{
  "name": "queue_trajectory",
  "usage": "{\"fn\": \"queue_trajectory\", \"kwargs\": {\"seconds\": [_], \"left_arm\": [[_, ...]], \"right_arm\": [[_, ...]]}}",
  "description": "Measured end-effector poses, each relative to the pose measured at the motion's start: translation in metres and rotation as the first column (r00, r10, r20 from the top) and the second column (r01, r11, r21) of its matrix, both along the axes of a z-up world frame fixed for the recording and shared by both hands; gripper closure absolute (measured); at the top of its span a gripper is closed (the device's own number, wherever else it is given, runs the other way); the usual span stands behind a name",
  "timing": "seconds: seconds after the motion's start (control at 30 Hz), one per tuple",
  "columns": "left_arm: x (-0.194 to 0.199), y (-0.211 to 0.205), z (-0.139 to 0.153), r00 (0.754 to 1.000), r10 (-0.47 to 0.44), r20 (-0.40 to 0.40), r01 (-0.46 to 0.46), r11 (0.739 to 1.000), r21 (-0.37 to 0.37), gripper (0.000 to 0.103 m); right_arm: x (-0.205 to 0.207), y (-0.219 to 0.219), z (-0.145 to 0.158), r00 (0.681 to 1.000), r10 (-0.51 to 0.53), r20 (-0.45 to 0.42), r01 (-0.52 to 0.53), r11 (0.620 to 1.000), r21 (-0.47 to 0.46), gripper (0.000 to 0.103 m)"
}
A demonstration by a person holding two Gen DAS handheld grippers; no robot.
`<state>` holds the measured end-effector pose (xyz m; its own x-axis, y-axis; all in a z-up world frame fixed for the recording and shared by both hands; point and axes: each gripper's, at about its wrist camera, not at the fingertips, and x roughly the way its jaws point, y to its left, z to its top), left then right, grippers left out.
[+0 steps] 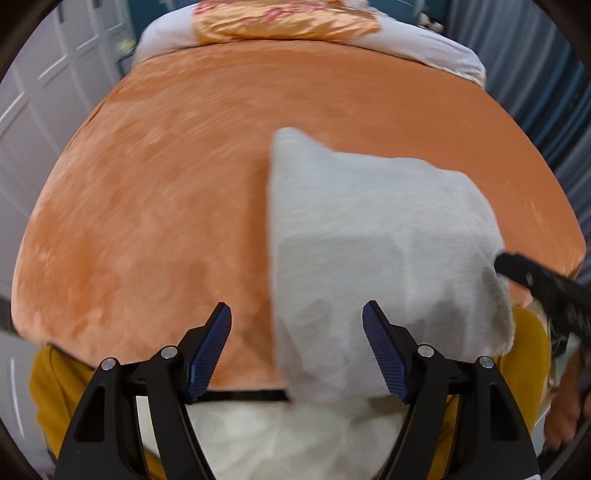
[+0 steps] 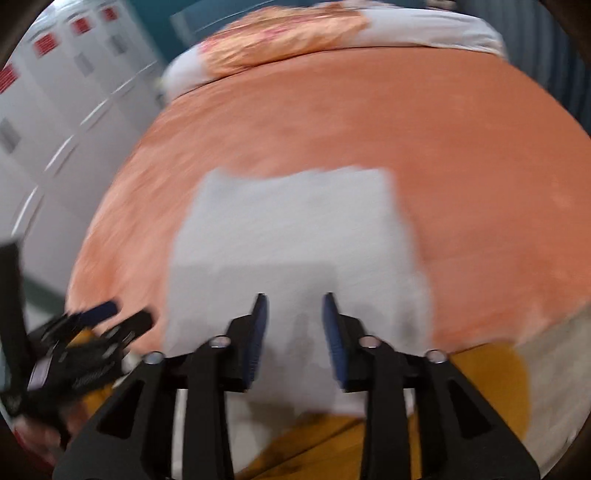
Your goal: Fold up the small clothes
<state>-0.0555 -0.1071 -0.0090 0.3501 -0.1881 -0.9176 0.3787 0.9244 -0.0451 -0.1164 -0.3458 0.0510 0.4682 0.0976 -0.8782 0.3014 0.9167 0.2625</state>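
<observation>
A pale grey cloth (image 1: 369,236), folded into a rough rectangle, lies on the orange bedspread (image 1: 166,184) at the near edge, and its near end hangs over that edge. My left gripper (image 1: 296,312) hovers above the cloth's left border, open wide, with nothing pressed between its blue pads. One dark finger (image 1: 524,271) of the right gripper reaches the cloth's right edge. In the blurred right wrist view the cloth (image 2: 295,229) lies straight ahead, and my right gripper (image 2: 294,299) stands partly open over its near end; the pads do not press on it. The left gripper (image 2: 99,314) shows at the left.
A floral orange pillow (image 1: 284,18) and a white sheet (image 1: 443,48) lie at the bed's far end. White wardrobe doors (image 1: 44,92) stand on the left and a blue curtain (image 1: 554,92) on the right. The person's yellow trousers (image 1: 55,387) and white top (image 1: 277,435) are against the near edge.
</observation>
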Motion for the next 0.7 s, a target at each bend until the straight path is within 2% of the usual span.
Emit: {"fn": "queue_trajectory", "kwargs": {"seconds": [0.17, 0.23, 0.27, 0.33, 0.43, 0.5, 0.6, 0.63, 0.7], "left_arm": [[0.005, -0.029, -0.010, 0.999, -0.048, 0.005, 0.048, 0.998, 0.040, 0.031], [0.006, -0.035, -0.015, 0.999, -0.052, -0.007, 0.052, 0.997, 0.051, 0.031], [0.005, -0.038, -0.016, 0.999, -0.051, -0.015, 0.052, 0.997, 0.054, 0.031], [0.004, -0.040, -0.019, 0.999, -0.048, -0.021, 0.049, 0.997, 0.062, 0.031], [0.002, -0.042, -0.023, 0.998, -0.048, -0.026, 0.050, 0.996, 0.072, 0.031], [0.002, -0.044, -0.026, 0.998, -0.049, -0.037, 0.052, 0.996, 0.075, 0.031], [0.002, -0.044, -0.030, 0.998, -0.050, -0.042, 0.054, 0.995, 0.083, 0.029], [0.001, -0.046, -0.031, 0.998, -0.052, -0.033, 0.055, 0.994, 0.093, 0.029], [0.000, -0.048, -0.032, 0.998, -0.053, -0.026, 0.056, 0.993, 0.105, 0.029]], "right_arm": [[0.027, -0.028, -0.041, 0.998, -0.007, -0.060, 0.008, 1.000, 0.027, 0.062], [0.034, -0.029, -0.041, 0.999, -0.013, -0.034, 0.015, 0.998, 0.060, 0.082], [0.026, -0.029, -0.028, 1.000, -0.024, 0.008, 0.023, 0.999, 0.048, 0.095], [0.023, -0.032, -0.009, 0.996, -0.031, 0.082, 0.029, 0.999, 0.017, 0.095], [0.022, -0.033, -0.002, 0.993, -0.042, 0.110, 0.041, 0.999, 0.008, 0.095], [0.028, -0.037, -0.017, 0.997, -0.044, 0.069, 0.044, 0.999, -0.004, 0.095], [0.037, -0.040, -0.064, 0.997, -0.050, -0.057, 0.048, 0.998, -0.030, 0.095], [0.039, -0.040, -0.074, 0.997, -0.052, -0.060, 0.050, 0.998, -0.030, 0.094], [0.044, -0.041, -0.073, 0.996, -0.055, -0.068, 0.054, 0.998, -0.021, 0.094]]}}
